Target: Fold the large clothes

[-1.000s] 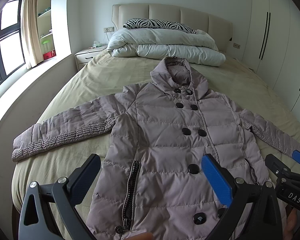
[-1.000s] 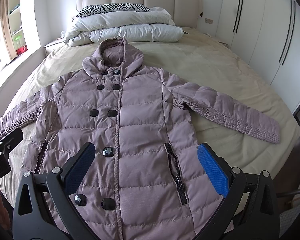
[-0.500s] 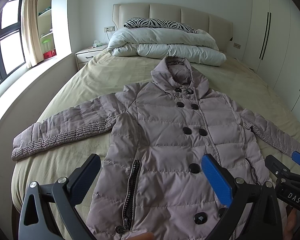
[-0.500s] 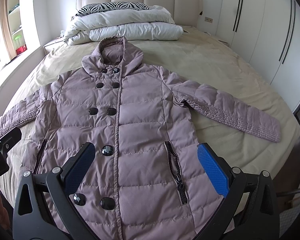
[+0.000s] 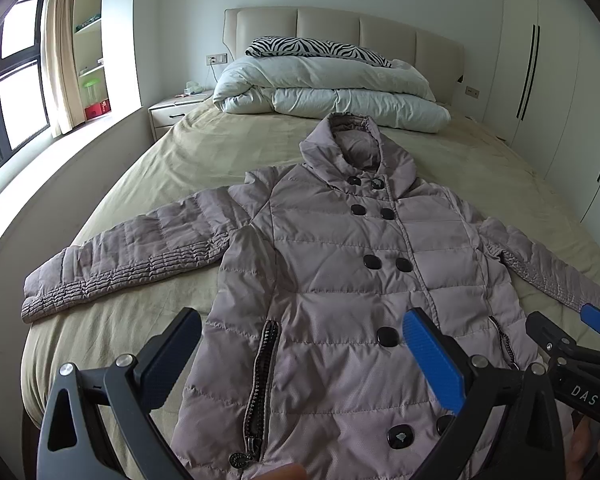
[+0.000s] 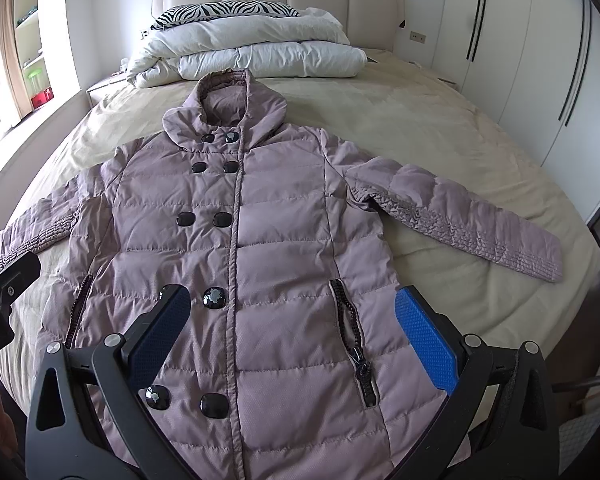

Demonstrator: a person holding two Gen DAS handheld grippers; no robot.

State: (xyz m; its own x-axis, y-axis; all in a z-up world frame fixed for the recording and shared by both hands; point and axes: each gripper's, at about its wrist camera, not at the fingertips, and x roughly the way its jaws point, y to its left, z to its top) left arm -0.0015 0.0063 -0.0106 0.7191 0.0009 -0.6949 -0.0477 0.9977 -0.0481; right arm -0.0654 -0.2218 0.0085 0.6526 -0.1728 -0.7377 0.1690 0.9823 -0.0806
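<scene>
Mauve quilted down coat is laid flat, front up and buttoned, on the olive-beige bed, hood toward the headboard and both sleeves spread out to the sides. Left gripper hangs over the hem near the zip pocket, jaws wide apart, nothing in them. Right gripper sits over the lower front, spread wide and empty too. Folded white duvet and zebra pillow are up by the headboard. Can't really tell if either tong touches the fabric.
</scene>
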